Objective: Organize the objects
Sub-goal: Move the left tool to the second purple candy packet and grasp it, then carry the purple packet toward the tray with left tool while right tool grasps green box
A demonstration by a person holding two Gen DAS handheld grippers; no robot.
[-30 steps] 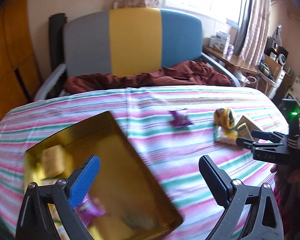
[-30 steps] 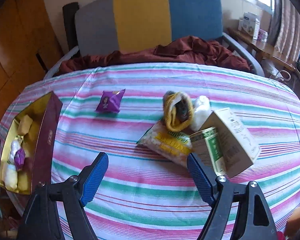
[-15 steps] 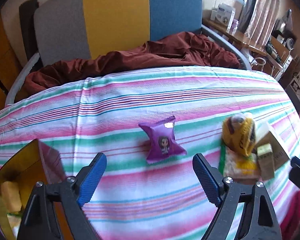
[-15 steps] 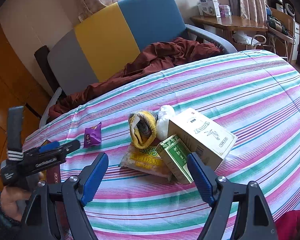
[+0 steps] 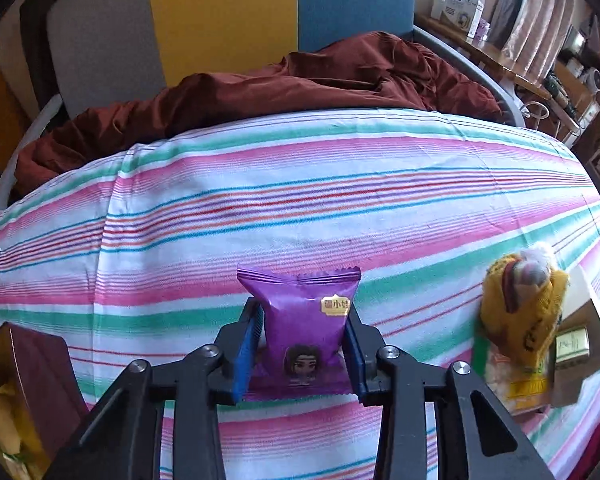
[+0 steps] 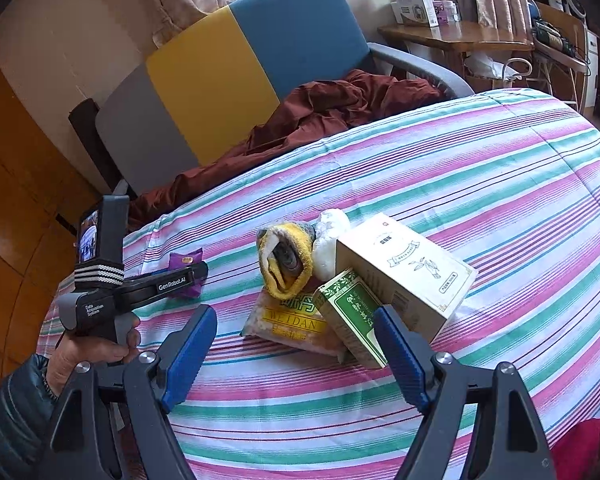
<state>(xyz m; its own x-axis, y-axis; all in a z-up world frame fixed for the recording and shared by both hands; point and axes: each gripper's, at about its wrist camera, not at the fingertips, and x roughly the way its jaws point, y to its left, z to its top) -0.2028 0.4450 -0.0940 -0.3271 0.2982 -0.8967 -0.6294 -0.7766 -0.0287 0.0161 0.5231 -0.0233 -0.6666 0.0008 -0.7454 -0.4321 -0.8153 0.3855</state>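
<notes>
While clamped in the left tool [image 5: 303,346], purple snack packet [image 5: 306,326], crimped ends, cartoon face, right tool [image 6: 296,354] spread wide.

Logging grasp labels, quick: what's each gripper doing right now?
Left gripper: closed on the purple snack packet, which lies on the striped cloth.
Right gripper: open, holding nothing, near the green box.

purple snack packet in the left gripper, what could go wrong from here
The left gripper pinches the purple snack packet across its puffy middle, so the slick wrapper may slip out or the snack may crush. The gold box sits at the table's left edge, so a careless drop could miss it.
</notes>
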